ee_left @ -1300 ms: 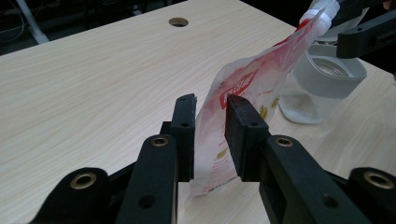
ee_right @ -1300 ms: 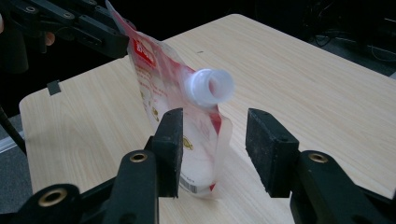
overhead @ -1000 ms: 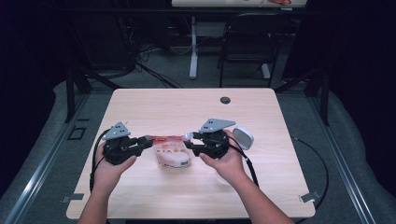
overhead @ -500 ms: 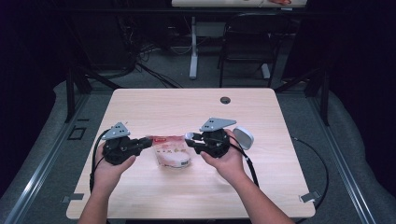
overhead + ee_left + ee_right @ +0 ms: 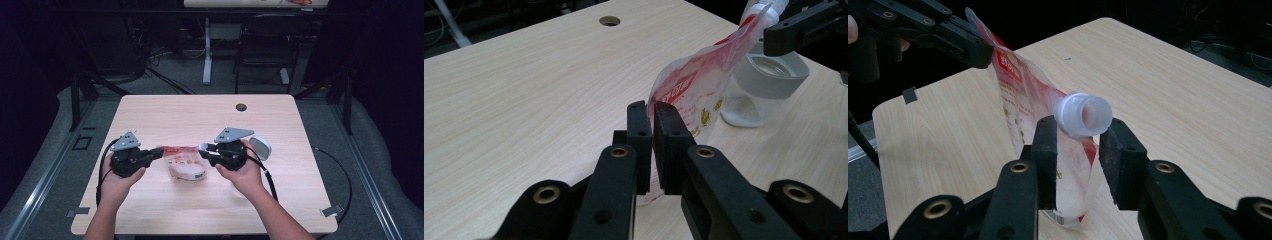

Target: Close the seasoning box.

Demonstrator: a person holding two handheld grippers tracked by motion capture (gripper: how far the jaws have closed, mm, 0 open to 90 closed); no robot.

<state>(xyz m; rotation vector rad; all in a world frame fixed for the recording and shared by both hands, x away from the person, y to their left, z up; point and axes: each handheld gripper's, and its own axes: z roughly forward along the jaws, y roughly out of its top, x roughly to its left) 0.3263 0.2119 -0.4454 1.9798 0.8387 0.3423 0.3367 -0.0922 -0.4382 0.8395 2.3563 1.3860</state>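
Note:
A red and clear spout pouch (image 5: 185, 162) hangs between my two grippers just above the table (image 5: 200, 115). My left gripper (image 5: 161, 152) is shut on the pouch's left edge; its jaws (image 5: 652, 112) have just been closing and pinch the film of the pouch (image 5: 694, 90). My right gripper (image 5: 202, 148) has also just been closing. Its jaws (image 5: 1080, 132) stand on either side of the white spout cap (image 5: 1083, 115) and press on it. The pouch (image 5: 1023, 95) stretches from there to the left gripper (image 5: 973, 50) at the top left.
A clear container (image 5: 260, 146) with a pale rim stands just right of my right hand, close behind the pouch (image 5: 764, 85). A round cable hole (image 5: 241, 107) sits near the table's far edge. Dark floor, cables and chair legs lie beyond the table.
The right gripper's jaws have closed in on the spout cap, and the left gripper's jaws have tightened on the pouch's edge. Both hands have stayed in place.

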